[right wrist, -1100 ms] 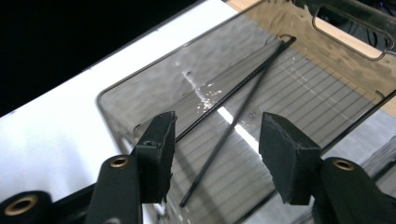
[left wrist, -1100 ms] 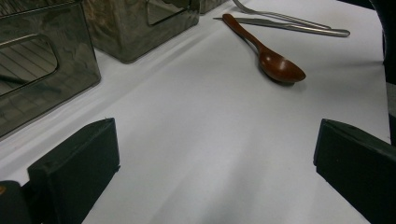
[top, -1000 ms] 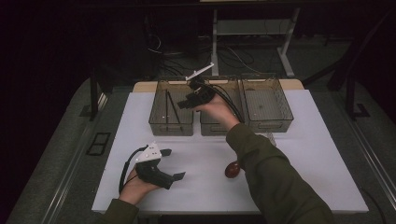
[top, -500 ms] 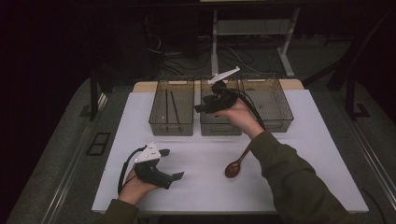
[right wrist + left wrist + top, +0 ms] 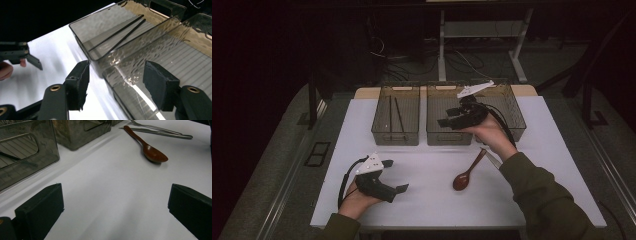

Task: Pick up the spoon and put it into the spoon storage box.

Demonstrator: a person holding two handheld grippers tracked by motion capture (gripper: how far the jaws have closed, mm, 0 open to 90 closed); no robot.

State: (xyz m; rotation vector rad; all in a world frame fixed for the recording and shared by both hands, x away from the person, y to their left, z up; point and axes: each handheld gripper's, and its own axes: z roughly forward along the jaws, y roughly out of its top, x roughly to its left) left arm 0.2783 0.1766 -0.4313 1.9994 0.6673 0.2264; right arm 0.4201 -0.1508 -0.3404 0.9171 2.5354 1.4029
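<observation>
A dark wooden spoon (image 5: 466, 173) (image 5: 149, 149) lies on the white table, bowl toward me. A metal fork and knife (image 5: 161, 133) lie just beyond its handle. Two black chopsticks (image 5: 119, 33) (image 5: 394, 113) rest in the left smoked bin (image 5: 396, 136). My right gripper (image 5: 448, 117) (image 5: 117, 82) hovers open over the near edge of the middle bin (image 5: 449, 137), nothing between its jaws. My left gripper (image 5: 394, 176) (image 5: 115, 205) rests open low over the table at the front left, empty, facing the spoon.
A third smoked bin (image 5: 512, 107) stands to the right of the middle one, all three in a row at the table's far side. The person's right sleeve (image 5: 542, 200) crosses the front right of the table. Cables and a stand's legs lie on the floor beyond the table.
My right gripper has swung from above the left bin rightward and nearer, over the middle bin. The arm moved off the spoon, which now shows whole. The left gripper has stayed put.
</observation>
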